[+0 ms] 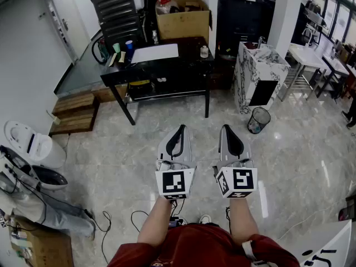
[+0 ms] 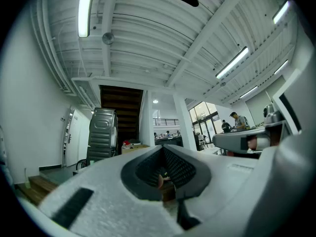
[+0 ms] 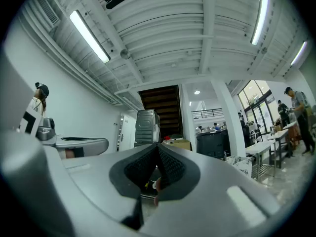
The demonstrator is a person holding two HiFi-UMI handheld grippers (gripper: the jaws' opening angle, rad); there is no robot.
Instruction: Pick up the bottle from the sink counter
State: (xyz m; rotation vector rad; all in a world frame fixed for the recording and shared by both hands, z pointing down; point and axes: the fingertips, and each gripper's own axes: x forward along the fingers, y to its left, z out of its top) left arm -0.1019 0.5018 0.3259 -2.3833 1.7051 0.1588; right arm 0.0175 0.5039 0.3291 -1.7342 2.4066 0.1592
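I hold both grippers side by side over the floor, pointing forward. My left gripper [image 1: 179, 129] is shut with nothing in it, its pads meeting at the tip [image 2: 163, 147]. My right gripper [image 1: 226, 128] is also shut and empty [image 3: 157, 146]. Ahead to the right stands a marble-patterned sink cabinet [image 1: 253, 71], which also appears low at the right of the right gripper view as the sink cabinet [image 3: 243, 165]. I cannot make out a bottle on its top from here. A small pale bottle [image 1: 204, 51] stands on the black table [image 1: 183, 71], far from both grippers.
A white sheet [image 1: 155, 53] lies on the black table, with a cardboard box [image 1: 183, 16] behind it. A wire waste bin [image 1: 258, 119] sits on the floor beside the sink cabinet. A toilet [image 1: 29, 143] and cables lie at the left. White tables [image 1: 311, 57] stand at the far right.
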